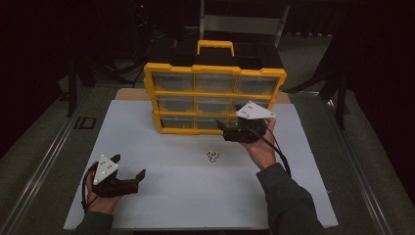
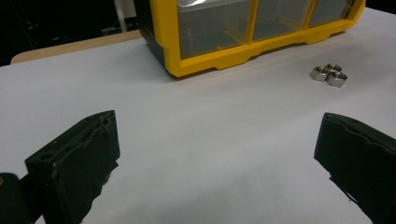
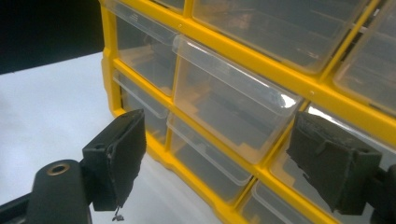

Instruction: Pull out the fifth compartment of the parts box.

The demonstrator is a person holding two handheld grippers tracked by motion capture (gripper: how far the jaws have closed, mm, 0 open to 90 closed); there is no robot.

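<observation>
Nearest, the left gripper (image 1: 128, 172) rests on the white mat (image 1: 161, 196), jaws wide and empty. Farther in, three nuts (image 1: 213, 155) lie clustered on the mat just before the yellow organizer (image 1: 214, 69). Beyond them the right gripper (image 3: 219, 158), jaws spread and holding nothing, is up against the clear drawers (image 3: 233, 107). Opening a drawer seems to be the step in hand; next the jaws must close on a drawer's lip and pull.

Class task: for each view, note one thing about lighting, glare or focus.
High view: dim and dark all round, only the white mat lit. Left gripper view: nuts sharp, glare on a drawer top. Right gripper view: highlight on a clear drawer edge; near jaws soft.
</observation>
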